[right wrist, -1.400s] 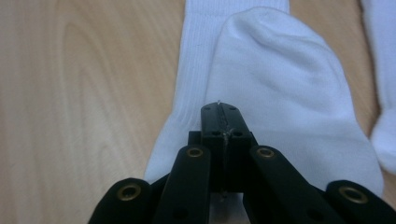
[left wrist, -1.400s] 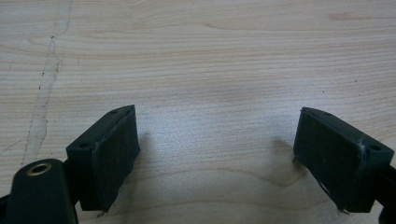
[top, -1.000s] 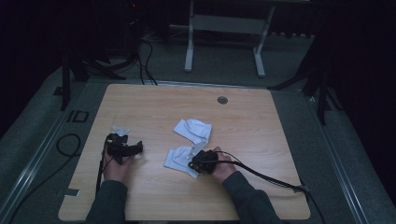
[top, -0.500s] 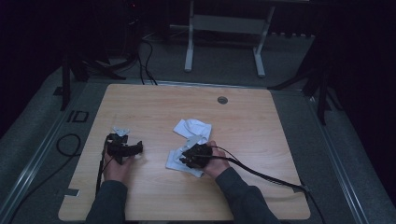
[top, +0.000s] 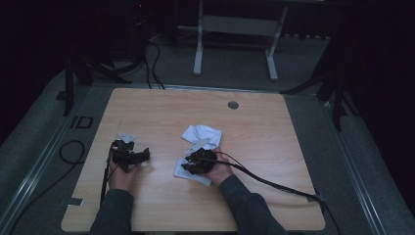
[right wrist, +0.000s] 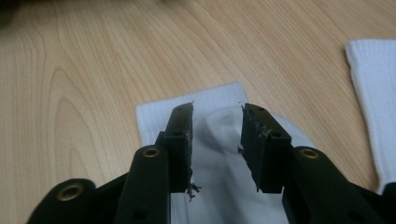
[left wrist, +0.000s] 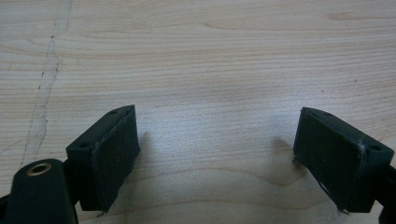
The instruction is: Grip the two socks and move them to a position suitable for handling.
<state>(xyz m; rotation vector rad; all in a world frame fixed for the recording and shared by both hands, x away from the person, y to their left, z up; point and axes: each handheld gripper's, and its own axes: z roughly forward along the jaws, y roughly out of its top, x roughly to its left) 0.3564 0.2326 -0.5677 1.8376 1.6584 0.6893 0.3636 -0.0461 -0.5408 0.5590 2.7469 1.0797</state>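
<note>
Two white socks lie on the wooden table [top: 274,132]. The farther sock [top: 201,133] sits crumpled near the middle. The nearer sock [top: 182,172] lies flat, partly under my right gripper [top: 186,166], which points left. In the right gripper view this nearer sock [right wrist: 219,186] bulges up between the pads [right wrist: 183,135], which do not press on it; the right gripper [right wrist: 217,109] is open and its jaws have just been opening. The other sock [right wrist: 373,93] lies at the right. My left gripper [top: 144,155] rests at the table's left, and in its own view the left gripper [left wrist: 217,121] stands wide open over bare wood.
The right gripper's cable [top: 274,183] trails across the table to its right front corner. A round grommet hole [top: 233,105] sits near the far edge. Beyond the table stand a metal frame's legs [top: 198,49] and loose cables on the grey floor.
My right gripper has slid left over the near sock and its jaws have parted. The left gripper has stayed where it was.
</note>
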